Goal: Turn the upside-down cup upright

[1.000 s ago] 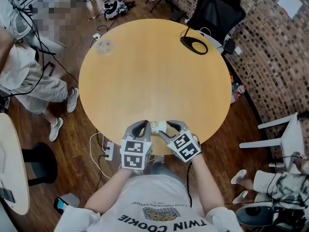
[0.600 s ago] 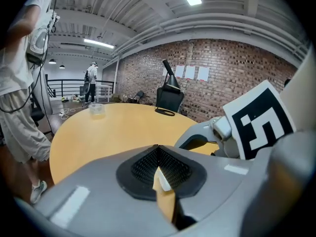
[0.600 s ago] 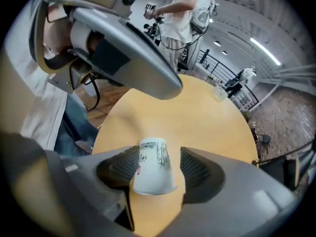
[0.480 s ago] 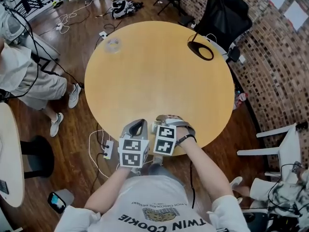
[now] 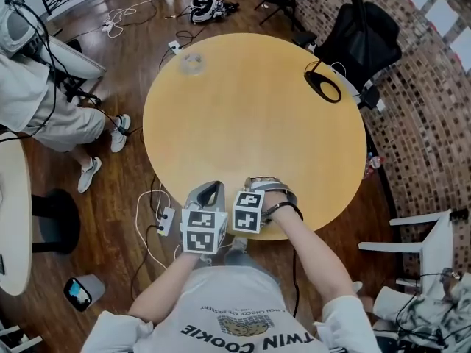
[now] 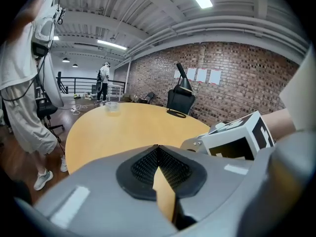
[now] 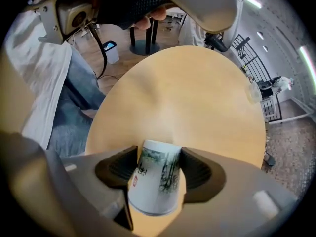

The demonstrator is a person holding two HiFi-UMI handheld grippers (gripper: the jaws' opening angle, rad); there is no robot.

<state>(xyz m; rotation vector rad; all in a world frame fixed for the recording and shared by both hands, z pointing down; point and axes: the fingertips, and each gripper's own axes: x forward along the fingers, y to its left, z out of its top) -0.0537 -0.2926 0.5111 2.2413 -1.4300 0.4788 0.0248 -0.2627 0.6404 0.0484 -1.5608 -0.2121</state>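
White cup [image 7: 157,181] w/ green-black print (red mark), tan table [image 7: 197,93]

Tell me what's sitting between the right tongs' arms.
A white paper cup with green print sits between the arms of the right tongs. The right gripper view shows it; in the head view it can't be seen.

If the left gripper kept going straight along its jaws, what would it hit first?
Probably the bare table top just ahead: the left gripper, jaws shut, tilts down toward it, and nothing stands between.
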